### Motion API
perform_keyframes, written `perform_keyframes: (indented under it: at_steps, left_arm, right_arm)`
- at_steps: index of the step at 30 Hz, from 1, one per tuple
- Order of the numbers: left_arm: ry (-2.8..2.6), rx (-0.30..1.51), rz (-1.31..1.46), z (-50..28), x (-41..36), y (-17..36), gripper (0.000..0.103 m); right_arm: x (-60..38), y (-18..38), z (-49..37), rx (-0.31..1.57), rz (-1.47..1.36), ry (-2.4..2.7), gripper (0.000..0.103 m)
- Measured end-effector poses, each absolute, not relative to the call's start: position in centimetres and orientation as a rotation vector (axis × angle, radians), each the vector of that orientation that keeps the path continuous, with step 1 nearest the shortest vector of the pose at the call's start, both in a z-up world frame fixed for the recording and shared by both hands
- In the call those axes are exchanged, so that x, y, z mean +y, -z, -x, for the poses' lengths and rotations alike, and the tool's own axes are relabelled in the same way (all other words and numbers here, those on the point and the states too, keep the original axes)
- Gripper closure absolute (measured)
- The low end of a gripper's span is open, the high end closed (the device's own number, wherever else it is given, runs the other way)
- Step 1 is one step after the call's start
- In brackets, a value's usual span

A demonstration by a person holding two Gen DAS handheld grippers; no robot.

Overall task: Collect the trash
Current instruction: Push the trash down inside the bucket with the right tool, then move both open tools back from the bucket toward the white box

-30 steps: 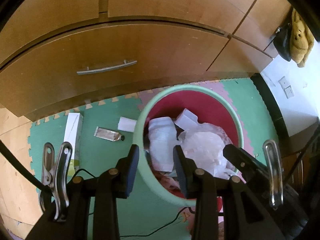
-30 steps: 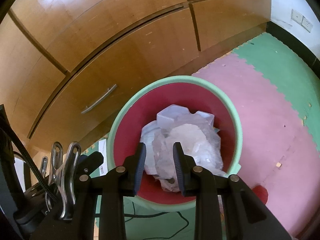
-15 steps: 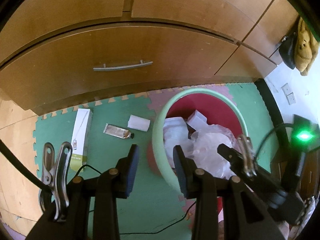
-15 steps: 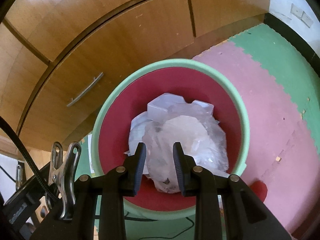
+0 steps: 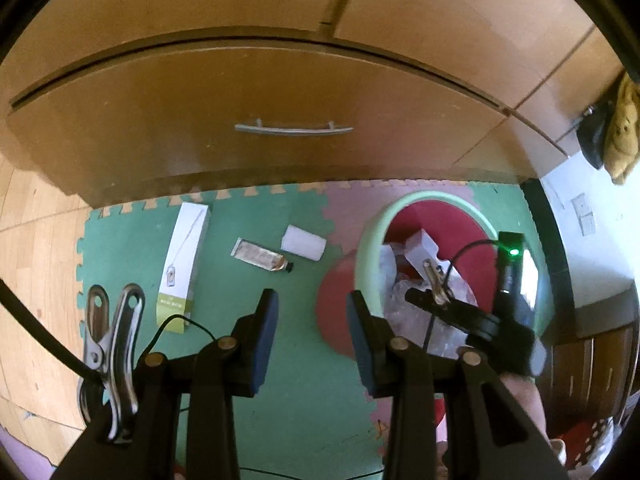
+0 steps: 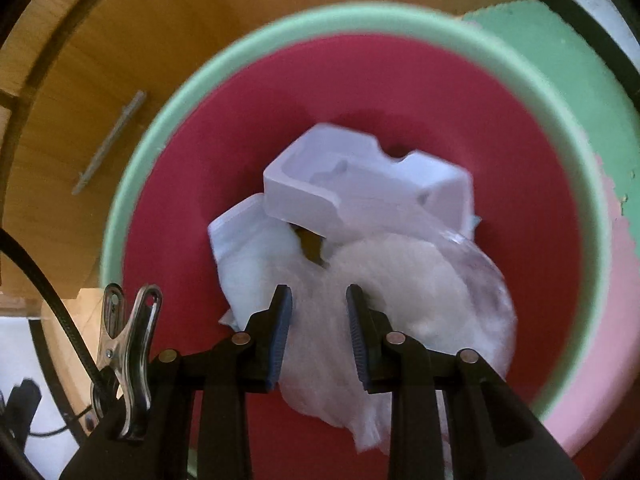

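Note:
A green-rimmed bin (image 6: pixel 360 20) with a red inside fills the right wrist view. It holds a white moulded tray (image 6: pixel 360 168) and a crumpled clear plastic bag (image 6: pixel 420 280). My right gripper (image 6: pixel 318 308) hangs low inside the rim, right over the bag, jaws apart and gripping nothing. In the left wrist view the bin (image 5: pixel 372 236) stands at the right with the right gripper (image 5: pixel 416 299) reaching into it. My left gripper (image 5: pixel 312 312) is open and empty above the green mat. Beyond it lie a long white box (image 5: pixel 184 264), a squeezed tube (image 5: pixel 262 260) and a small white packet (image 5: pixel 303 243).
A wooden cabinet with a drawer handle (image 5: pixel 294 129) runs along the far side of the foam mat (image 5: pixel 304 400). Bare wooden floor (image 5: pixel 36 264) lies to the left. At the right are a white wall (image 5: pixel 592 248) and a hanging plush toy (image 5: pixel 624 128).
My right gripper has sunk into the bin, so the trash looms larger. My left gripper has slid left, from over the bin to over the green mat.

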State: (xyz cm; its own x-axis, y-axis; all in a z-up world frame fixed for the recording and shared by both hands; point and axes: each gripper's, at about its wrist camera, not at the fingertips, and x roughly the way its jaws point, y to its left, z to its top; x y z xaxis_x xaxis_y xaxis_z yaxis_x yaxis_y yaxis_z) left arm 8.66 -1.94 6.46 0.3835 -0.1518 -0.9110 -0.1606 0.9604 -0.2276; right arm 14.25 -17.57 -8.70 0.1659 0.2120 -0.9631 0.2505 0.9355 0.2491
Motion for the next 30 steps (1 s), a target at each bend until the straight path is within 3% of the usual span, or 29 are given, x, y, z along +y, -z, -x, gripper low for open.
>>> perform_keyframes:
  at_steps: [7,13,15,21,30]
  left_arm:
    - [-0.044,1.176,0.311,-8.6,0.7,-6.4,0.066]
    - [-0.098,1.175,0.347,-8.0,3.4,-6.5,0.066]
    - [-0.109,1.167,0.341,-7.6,4.3,-6.8,0.066]
    - [-0.178,1.175,0.320,-6.0,7.4,-6.8,0.066]
    - [-0.268,1.197,0.338,-3.1,12.6,-6.1,0.066]
  right_arm:
    - [-17.3,12.9,-15.4,1.553,-0.407,0.077,0.074]
    - [-18.0,12.2,-15.5,1.533,-0.417,0.098,0.074]
    - [-18.4,11.8,-15.3,1.528,-0.435,0.113,0.069]
    - [-18.0,8.2,-14.3,1.465,-0.353,0.091,0.055]
    - [-14.6,0.9,-11.7,1.330,-0.204,0.008,0.054]
